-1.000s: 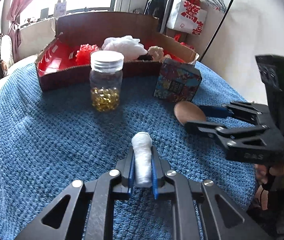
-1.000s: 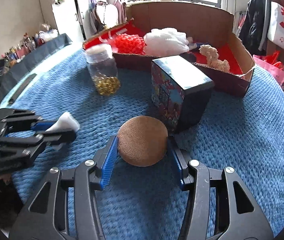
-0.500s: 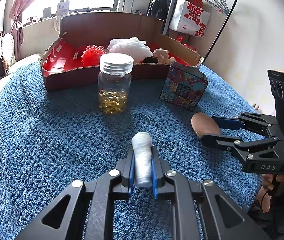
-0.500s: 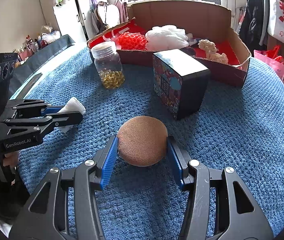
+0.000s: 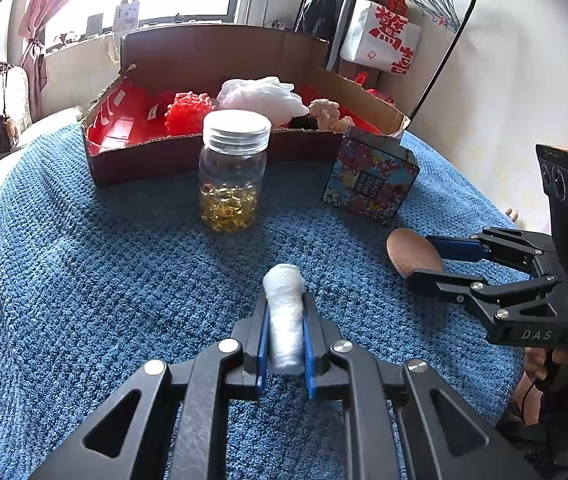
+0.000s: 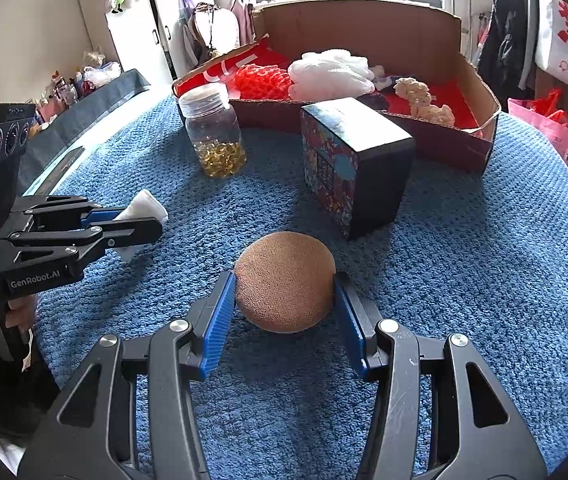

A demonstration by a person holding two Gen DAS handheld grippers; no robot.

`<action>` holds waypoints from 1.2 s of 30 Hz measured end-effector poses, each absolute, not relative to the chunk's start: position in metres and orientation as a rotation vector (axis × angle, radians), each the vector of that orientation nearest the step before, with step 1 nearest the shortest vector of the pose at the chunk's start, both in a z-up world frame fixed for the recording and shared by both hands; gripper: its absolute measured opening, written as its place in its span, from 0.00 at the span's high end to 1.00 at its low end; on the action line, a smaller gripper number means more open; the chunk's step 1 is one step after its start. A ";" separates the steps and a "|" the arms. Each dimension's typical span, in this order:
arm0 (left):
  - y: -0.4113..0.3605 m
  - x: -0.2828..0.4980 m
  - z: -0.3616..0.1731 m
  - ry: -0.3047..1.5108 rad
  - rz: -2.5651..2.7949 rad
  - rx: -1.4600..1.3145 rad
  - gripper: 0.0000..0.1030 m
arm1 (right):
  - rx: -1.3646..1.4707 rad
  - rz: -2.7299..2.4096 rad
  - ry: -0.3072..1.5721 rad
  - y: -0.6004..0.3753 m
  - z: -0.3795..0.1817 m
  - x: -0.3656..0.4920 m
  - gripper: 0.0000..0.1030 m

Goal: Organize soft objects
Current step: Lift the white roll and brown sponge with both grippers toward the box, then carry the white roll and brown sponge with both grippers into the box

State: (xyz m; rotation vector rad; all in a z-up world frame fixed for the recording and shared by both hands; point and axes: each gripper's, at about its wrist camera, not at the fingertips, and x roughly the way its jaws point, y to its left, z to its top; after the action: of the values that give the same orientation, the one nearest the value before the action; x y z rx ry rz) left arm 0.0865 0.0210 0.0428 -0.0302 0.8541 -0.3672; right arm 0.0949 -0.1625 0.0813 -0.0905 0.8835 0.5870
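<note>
My left gripper [image 5: 284,300] is shut on a white rolled soft wad [image 5: 283,320], held just above the blue towel [image 5: 84,260]. My right gripper [image 6: 284,278] is shut on a round brown puff [image 6: 284,284], its blue pads pressing both sides. In the left wrist view the right gripper [image 5: 424,258] holds the puff [image 5: 410,254] at the right. In the right wrist view the left gripper [image 6: 144,220] holds the wad [image 6: 142,206] at the left. The cardboard tray [image 5: 188,152] at the back holds a red mesh ball [image 5: 188,110], a white fluffy piece [image 5: 262,94] and a beige knitted toy [image 5: 326,112].
A clear jar of yellow capsules [image 5: 234,172] and a dark patterned box [image 5: 370,180] stand in front of the tray. A clothes rack with a white bag [image 5: 380,36] is behind it. A person's hand [image 6: 20,308] grips the left handle.
Both views have drawn back slightly from the jar and patterned box early in the second, then held steady. Both grips are unchanged.
</note>
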 end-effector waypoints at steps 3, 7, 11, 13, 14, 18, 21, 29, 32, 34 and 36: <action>0.017 0.089 0.045 0.858 -0.396 -0.037 0.86 | -0.089 0.582 0.882 -0.166 0.083 0.095 0.54; 0.003 0.094 0.052 0.846 -0.419 -0.012 0.86 | -0.090 0.574 0.884 -0.173 0.085 0.095 0.54; -0.009 0.105 0.057 0.848 -0.419 0.008 0.86 | -0.089 0.555 0.895 -0.186 0.085 0.098 0.54; -0.014 0.111 0.059 0.848 -0.412 0.019 0.86 | -0.088 0.541 0.901 -0.196 0.085 0.103 0.54; -0.017 0.115 0.061 0.848 -0.408 0.026 0.86 | -0.089 0.535 0.903 -0.200 0.085 0.105 0.54; -0.027 0.131 0.069 0.849 -0.379 0.072 0.86 | -0.097 0.511 0.905 -0.215 0.087 0.114 0.54; -0.037 0.141 0.078 0.843 -0.360 0.125 0.86 | -0.113 0.497 0.903 -0.225 0.089 0.121 0.54; -0.050 0.168 0.096 0.843 -0.307 0.256 0.86 | -0.141 0.489 0.894 -0.243 0.095 0.142 0.54; -0.053 0.181 0.100 0.852 -0.301 0.295 0.86 | -0.151 0.489 0.890 -0.246 0.098 0.151 0.54; -0.055 0.189 0.102 0.861 -0.304 0.314 0.86 | -0.165 0.488 0.888 -0.246 0.100 0.157 0.54; -0.058 0.198 0.104 0.872 -0.316 0.333 0.86 | -0.181 0.486 0.885 -0.246 0.102 0.162 0.54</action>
State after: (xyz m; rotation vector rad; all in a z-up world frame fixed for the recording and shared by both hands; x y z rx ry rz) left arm 0.1979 -0.0580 0.1037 0.3333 0.8724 -0.3164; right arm 0.1622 -0.2460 0.1020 -0.1807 0.8850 0.4858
